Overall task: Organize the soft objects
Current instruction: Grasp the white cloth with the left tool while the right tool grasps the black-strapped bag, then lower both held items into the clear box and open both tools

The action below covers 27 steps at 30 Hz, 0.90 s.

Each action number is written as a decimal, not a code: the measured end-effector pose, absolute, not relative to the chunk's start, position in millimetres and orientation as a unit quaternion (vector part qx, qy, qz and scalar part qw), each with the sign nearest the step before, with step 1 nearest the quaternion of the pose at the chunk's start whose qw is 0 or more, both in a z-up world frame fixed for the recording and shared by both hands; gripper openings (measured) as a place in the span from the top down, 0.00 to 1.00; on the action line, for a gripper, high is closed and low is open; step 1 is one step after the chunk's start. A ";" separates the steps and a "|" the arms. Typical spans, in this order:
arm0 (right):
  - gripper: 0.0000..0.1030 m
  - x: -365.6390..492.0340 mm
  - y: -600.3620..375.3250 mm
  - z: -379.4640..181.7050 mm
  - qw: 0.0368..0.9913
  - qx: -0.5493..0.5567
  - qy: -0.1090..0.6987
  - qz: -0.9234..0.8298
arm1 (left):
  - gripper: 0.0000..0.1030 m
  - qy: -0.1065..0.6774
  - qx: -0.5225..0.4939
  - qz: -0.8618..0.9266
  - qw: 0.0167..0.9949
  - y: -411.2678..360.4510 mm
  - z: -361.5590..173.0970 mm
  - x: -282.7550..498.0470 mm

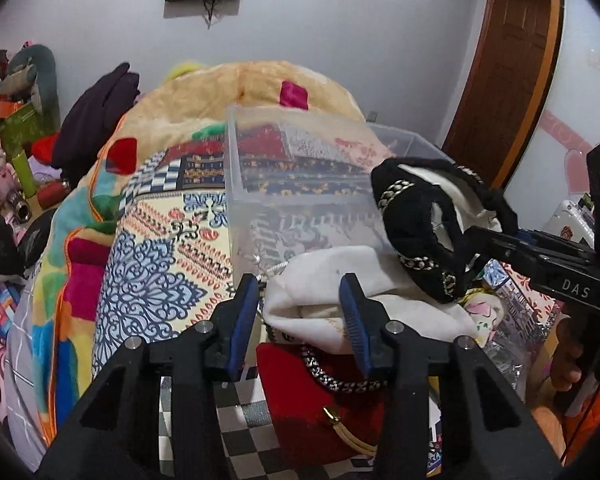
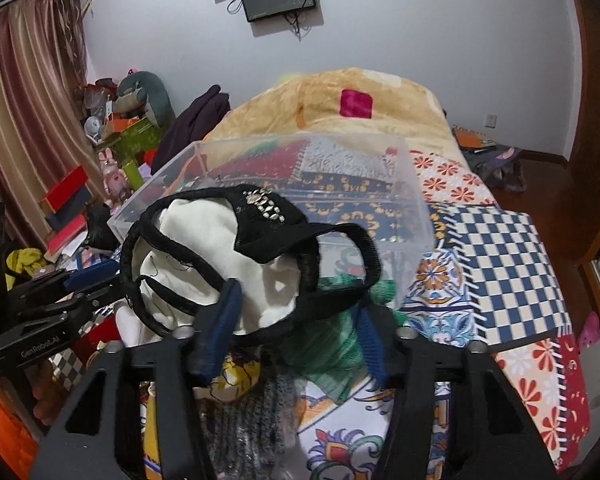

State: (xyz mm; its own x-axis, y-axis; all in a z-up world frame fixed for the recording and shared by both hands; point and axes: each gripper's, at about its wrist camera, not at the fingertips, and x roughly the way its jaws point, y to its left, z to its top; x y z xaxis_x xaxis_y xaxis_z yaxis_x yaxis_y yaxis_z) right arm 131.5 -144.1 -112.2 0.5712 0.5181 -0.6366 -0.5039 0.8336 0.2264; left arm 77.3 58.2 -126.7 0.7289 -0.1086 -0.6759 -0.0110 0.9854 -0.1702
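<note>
A black and white studded cloth piece (image 2: 236,256) hangs from my right gripper (image 2: 296,328), whose blue pads sit fairly wide apart with the cloth bunched between them; it hangs just in front of a clear plastic bin (image 2: 400,216) on the bed. In the left wrist view the same piece (image 1: 424,216) hangs from the right gripper (image 1: 476,236) beside the bin (image 1: 300,184). My left gripper (image 1: 304,320) is open and empty, over a white cloth (image 1: 340,292) and a red bag with a chain (image 1: 312,400).
The bed carries a patterned patchwork cover (image 2: 500,264) and a tan blanket (image 2: 340,108). Green and grey knit cloths (image 2: 332,356) lie below my right gripper. Boxes and toys (image 2: 112,148) crowd the left side. A door (image 1: 512,68) stands at right.
</note>
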 end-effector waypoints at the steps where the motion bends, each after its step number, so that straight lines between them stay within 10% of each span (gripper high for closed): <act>1: 0.69 131.3 -143.8 -112.8 0.885 0.010 0.363 0.291 | 0.59 0.371 -0.082 -0.026 0.925 59.1 -127.8 78.6; 9: 0.90 123.6 -145.2 -105.9 0.890 0.015 0.341 0.301 | 0.89 0.377 -0.068 -0.009 0.924 55.1 -133.6 77.7; 27: 0.93 99.0 -169.6 -30.5 0.926 0.044 0.226 0.300 | 0.92 0.260 -0.056 -0.018 0.964 48.8 -44.9 52.9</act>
State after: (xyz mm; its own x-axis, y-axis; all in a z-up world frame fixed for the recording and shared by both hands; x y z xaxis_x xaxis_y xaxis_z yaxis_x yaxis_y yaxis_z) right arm 99.0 -169.6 -30.5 0.7182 0.5756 -0.3911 -0.5355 0.8160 0.2176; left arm 52.9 48.8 -44.9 0.8639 -0.0643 -0.4996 0.0061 0.9931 -0.1173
